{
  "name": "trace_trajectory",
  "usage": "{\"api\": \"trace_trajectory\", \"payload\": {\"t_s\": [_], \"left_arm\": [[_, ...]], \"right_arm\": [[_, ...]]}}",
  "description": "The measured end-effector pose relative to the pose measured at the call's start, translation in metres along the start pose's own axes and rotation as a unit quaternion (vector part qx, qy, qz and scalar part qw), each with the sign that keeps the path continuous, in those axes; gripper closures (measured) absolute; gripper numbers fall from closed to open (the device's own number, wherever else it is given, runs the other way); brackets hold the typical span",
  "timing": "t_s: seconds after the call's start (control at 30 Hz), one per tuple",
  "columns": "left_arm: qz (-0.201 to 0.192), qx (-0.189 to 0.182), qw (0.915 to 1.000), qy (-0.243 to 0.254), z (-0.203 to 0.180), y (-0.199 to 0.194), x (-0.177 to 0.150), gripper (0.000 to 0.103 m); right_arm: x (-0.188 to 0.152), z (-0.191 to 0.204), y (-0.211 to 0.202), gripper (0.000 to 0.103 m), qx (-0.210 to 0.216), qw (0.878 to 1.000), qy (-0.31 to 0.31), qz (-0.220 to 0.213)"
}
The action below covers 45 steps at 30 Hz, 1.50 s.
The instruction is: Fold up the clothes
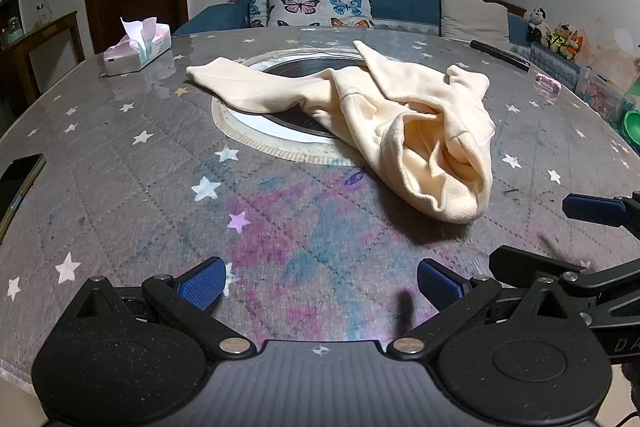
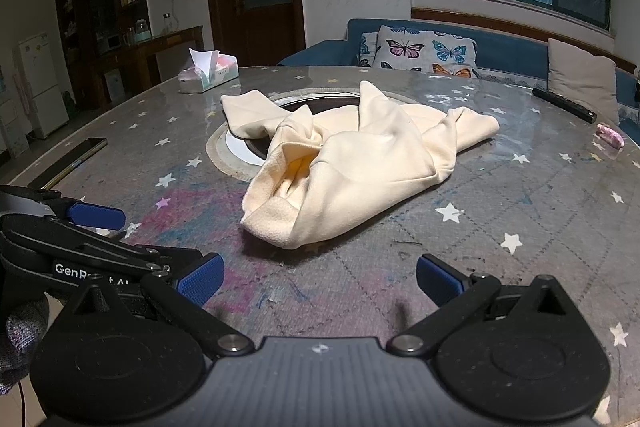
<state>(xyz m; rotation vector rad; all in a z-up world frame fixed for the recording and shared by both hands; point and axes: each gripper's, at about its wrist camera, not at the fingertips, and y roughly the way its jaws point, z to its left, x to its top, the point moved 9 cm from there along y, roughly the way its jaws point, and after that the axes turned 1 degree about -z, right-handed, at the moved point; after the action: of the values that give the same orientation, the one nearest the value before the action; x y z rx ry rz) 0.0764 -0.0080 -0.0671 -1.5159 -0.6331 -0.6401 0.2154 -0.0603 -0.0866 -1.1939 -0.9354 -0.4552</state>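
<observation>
A cream garment point(image 1: 384, 115) lies crumpled on the round table point(image 1: 120, 179), partly over the dark centre disc point(image 1: 296, 67). It also shows in the right wrist view point(image 2: 360, 163), with its open hem facing me. My left gripper point(image 1: 320, 285) is open and empty, low over the table, short of the garment's near end. My right gripper point(image 2: 320, 283) is open and empty, just short of the garment's near edge. Each gripper shows in the other's view: the right one at the right edge point(image 1: 568, 231), the left one at the left edge point(image 2: 116, 239).
A tissue box point(image 1: 136, 47) stands at the far left. A phone point(image 1: 20, 179) lies at the left edge. A black stick-like object point(image 1: 500, 53) and a small pink item point(image 1: 548, 83) lie at the far right. A sofa with cushions point(image 1: 320, 7) stands behind the table.
</observation>
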Motion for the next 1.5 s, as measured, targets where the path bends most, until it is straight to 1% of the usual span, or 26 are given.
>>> {"api": "trace_trajectory", "payload": {"t_s": [0.83,1.2,1.5], "left_arm": [[0.005,0.002,1.0000,-0.003,0.005,0.013,0.016,0.000],[0.003,0.002,1.0000,-0.005,0.010,0.020,0.029,0.000],[0.003,0.003,1.0000,-0.008,0.015,0.026,0.040,0.000]], "right_arm": [[0.013,-0.003,0.013,0.000,0.003,1.000,0.000,0.005],[0.032,-0.005,0.021,0.000,0.004,1.000,-0.016,0.000],[0.049,-0.016,0.031,0.000,-0.001,1.000,-0.016,-0.001]]}}
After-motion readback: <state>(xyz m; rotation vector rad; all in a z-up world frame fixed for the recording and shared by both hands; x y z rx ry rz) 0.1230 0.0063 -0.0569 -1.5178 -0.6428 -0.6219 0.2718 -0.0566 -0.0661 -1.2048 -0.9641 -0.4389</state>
